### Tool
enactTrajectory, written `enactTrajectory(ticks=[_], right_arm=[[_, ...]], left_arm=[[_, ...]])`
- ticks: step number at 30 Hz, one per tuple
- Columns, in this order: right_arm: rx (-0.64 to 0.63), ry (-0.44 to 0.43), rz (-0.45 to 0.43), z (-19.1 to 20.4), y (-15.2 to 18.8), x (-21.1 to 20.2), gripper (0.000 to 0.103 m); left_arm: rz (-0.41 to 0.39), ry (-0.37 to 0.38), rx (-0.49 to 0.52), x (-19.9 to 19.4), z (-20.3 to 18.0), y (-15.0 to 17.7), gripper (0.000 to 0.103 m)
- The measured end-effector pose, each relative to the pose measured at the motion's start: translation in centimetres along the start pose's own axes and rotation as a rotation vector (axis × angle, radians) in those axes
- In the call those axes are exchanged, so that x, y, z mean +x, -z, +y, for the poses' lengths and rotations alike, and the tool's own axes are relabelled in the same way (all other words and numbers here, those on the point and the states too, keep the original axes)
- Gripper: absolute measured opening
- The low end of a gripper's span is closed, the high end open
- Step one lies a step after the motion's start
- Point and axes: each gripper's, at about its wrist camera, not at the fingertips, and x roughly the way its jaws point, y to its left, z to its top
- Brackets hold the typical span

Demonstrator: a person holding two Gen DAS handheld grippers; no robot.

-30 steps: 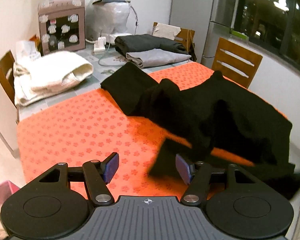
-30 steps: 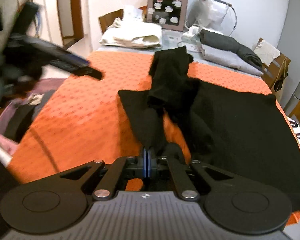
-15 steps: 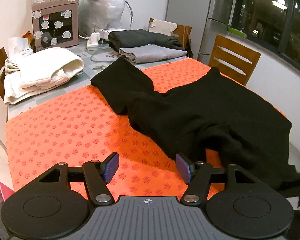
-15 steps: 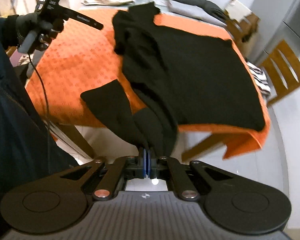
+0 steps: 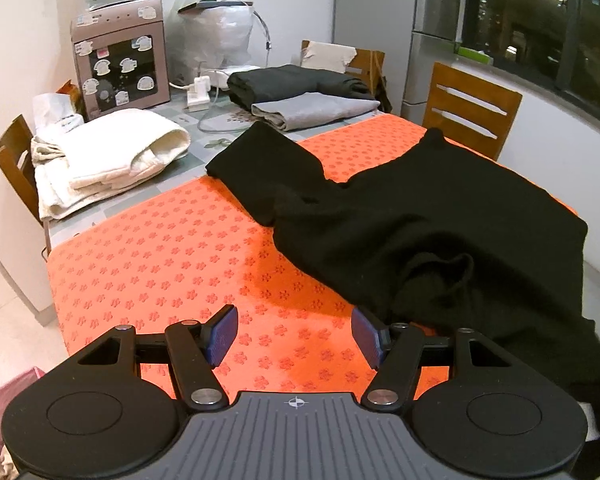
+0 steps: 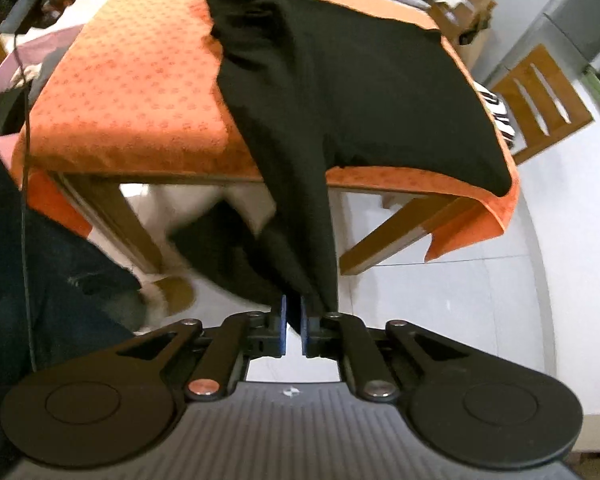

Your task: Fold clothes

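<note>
A black long-sleeved garment [image 5: 440,220] lies spread on the orange mat [image 5: 160,264], one sleeve reaching toward the table's far side. My left gripper [image 5: 294,338] hovers open over bare mat beside the garment, nothing between its pads. In the right wrist view the garment [image 6: 360,80] covers the mat [image 6: 132,80], and its other sleeve [image 6: 304,220] is drawn taut over the table's near edge down to my right gripper [image 6: 294,328]. That gripper points steeply down, beyond the edge. Its jaws are opening: a narrow gap shows, with the sleeve end still between the pads.
Behind the mat lie a folded white garment [image 5: 108,152], a folded dark and grey stack [image 5: 300,92] and a stickered box [image 5: 120,56]. Wooden chairs [image 5: 468,108] [image 6: 540,100] stand around the table. A person's leg and slipper [image 6: 176,292] are by the table leg.
My right gripper has drawn the sleeve off the mat, past the table's near edge, and tipped downward; its pads have parted slightly. The garment lies flatter. The left gripper has hardly moved.
</note>
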Motion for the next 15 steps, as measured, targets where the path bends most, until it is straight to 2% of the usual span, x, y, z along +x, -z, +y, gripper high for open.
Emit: enactTrajectory(ticks=[2, 3, 9, 15], right_arm=[[0.051, 0.021, -0.042, 0.7, -0.5, -0.4, 0.027], [0.074, 0.034, -0.065, 1.2, -0.9, -0.6, 0.028], [0.233, 0.075, -0.173, 5.0, -4.2, 0.2, 0.028], [0.31, 0.105, -0.257, 8.9, -8.3, 4.0, 0.03]], left_arm=[[0.004, 0.02, -0.009, 0.8, 0.7, -0.2, 0.066], [0.006, 0.028, -0.006, 1.3, 1.0, -0.3, 0.066], [-0.005, 0.109, 0.064, 4.8, 2.5, -1.3, 0.065], [0.027, 0.227, -0.002, 8.5, 4.3, -2.0, 0.065]])
